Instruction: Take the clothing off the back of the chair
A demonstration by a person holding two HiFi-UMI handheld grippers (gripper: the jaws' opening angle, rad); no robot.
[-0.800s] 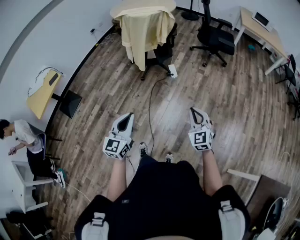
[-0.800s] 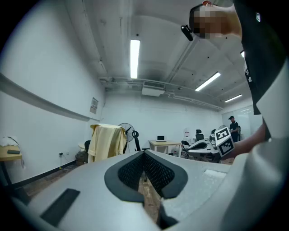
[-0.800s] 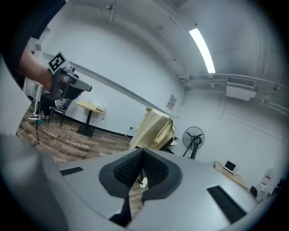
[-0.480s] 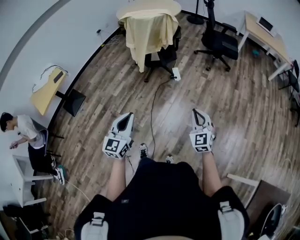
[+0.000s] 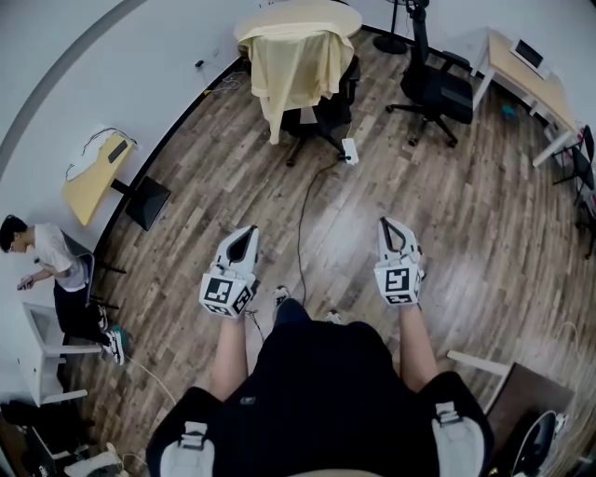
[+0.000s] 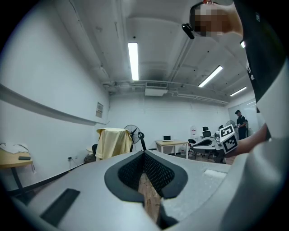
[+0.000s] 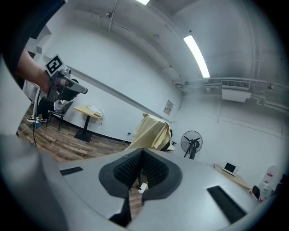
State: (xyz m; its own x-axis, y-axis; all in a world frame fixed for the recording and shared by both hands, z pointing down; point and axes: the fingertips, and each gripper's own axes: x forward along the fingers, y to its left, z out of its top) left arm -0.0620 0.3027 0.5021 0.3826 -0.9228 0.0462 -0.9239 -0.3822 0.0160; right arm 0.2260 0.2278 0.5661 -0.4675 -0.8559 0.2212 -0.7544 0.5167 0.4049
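Okay, quick pass:

- clothing [image 5: 296, 61]: pale yellow garment draped over the back of the chair [image 5: 326, 110], at the top middle of the head view and well apart from both grippers. It covers the top edge of the backrest and hangs down both sides; the hem is uneven, with one long corner drooping lowest on the picture-left side.
- Only the chair's dark seat and wheeled base show below the hem. It stands right against the edge of a round table [image 5: 298, 11].
- power block [image 5: 350, 150]: small and white, on the floor just beside the chair base. A thin cable [image 5: 301, 200] runs from it across the boards toward the wearer's feet.
- wood floor [image 5: 466, 224]: wide bare stretch between the grippers and the chair, crossed only by that cable.
- second office chair [image 5: 436, 86]: black, to the picture-right of the draped one, with a gap between them.
- desk [image 5: 523, 65]: along the far right edge.
- Left edge: curved wall with a dark baseboard, a small side table [image 5: 91, 177] close to it, and a person [image 5: 45, 265] low at the frame edge.
- left gripper [image 5: 248, 231]: jaws closed tip to tip, nothing between them, pointing at the chair.
- right gripper [image 5: 386, 223]: jaw tips likewise together and empty. Its own view shows the garment straight ahead.
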